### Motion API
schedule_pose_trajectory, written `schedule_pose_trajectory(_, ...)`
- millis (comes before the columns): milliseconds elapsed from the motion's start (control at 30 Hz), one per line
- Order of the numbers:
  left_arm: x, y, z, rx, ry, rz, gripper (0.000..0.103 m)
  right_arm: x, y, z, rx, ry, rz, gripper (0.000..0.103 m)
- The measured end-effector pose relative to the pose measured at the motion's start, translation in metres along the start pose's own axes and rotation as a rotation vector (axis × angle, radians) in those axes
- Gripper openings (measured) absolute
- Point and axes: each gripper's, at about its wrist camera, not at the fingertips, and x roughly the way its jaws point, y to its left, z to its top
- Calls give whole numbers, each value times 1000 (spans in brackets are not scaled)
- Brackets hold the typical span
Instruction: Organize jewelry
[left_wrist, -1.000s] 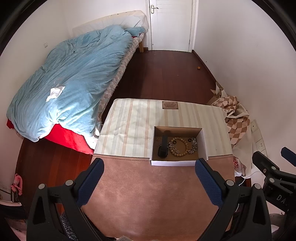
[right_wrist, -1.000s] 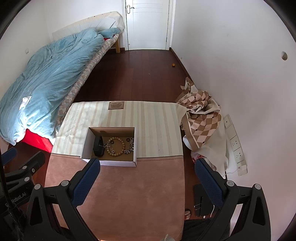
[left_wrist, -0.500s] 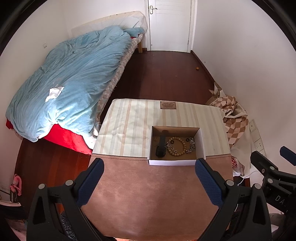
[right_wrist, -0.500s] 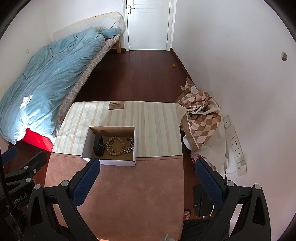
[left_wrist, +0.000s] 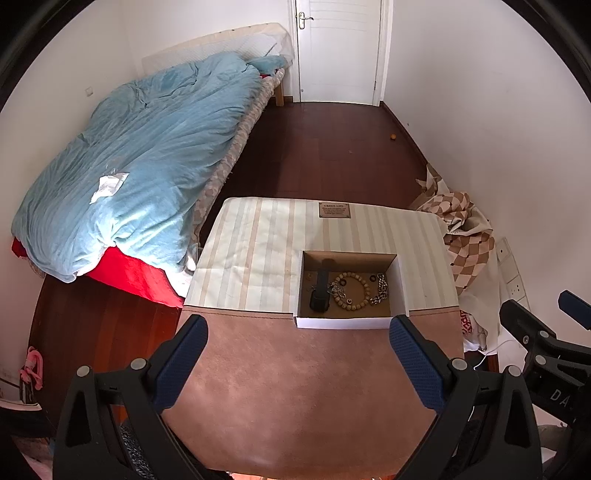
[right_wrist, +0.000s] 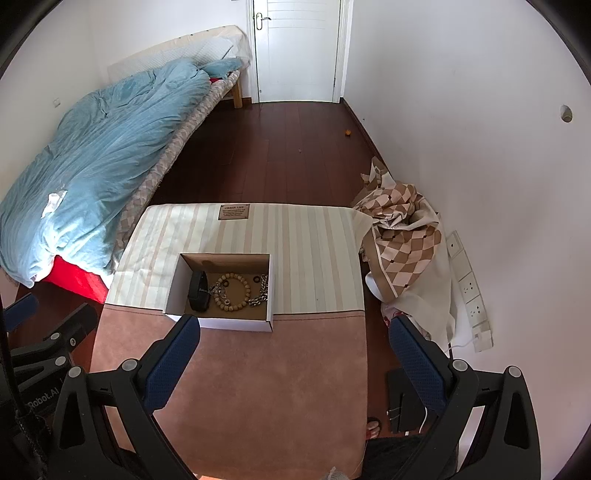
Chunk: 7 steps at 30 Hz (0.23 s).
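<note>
Grippers, two, held high and back over the near edge of the table: left gripper (left_wrist: 297, 350) spread wide with nothing between its blue pads (left_wrist: 415, 363); right gripper (right_wrist: 293, 350) likewise spread wide and empty. Both sit well apart from the jewelry, a stance that reads as either waiting to reach in or standing clear with the work done; the pictures do not settle which

Table (right_wrist: 240, 387), near half covered in pinkish-brown cloth, bare of any loose piece. Far half covered in striped cloth (left_wrist: 258, 251) carrying a small brown label (left_wrist: 334, 210) near its far edge

Box (left_wrist: 343, 323), white outside, brown inside, lid absent, straddling the seam between the two cloths, within easy reach of either gripper. Contents, all lying flat on the box floor:
- black strap (left_wrist: 319, 293), probably a watch band, at the left side
- bead bracelet (left_wrist: 351, 290), round wooden beads, in the middle, touching or overlapping a thin silver chain (right_wrist: 218, 291) beside the strap
- chunky silver chain (left_wrist: 380, 291), at the right side
- small dark rings (right_wrist: 225, 283), too small to identify

Judgement: every visible piece is already gathered in the one box, so little or nothing seems left to collect; pieces crowd each other and could tangle if lifted

Floor, dark wood, right of the table: checkered cloth (right_wrist: 402, 236), crumpled against the wall. Left: bed with blue quilt (left_wrist: 147, 162). Farthest: white door (right_wrist: 299, 48), closed
</note>
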Motion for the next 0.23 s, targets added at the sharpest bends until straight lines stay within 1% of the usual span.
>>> schedule_pose_trajectory(233, -4, 2, 0, 5, -17, 3, 100, -3, 0, -1, -1, -2, 2, 103)
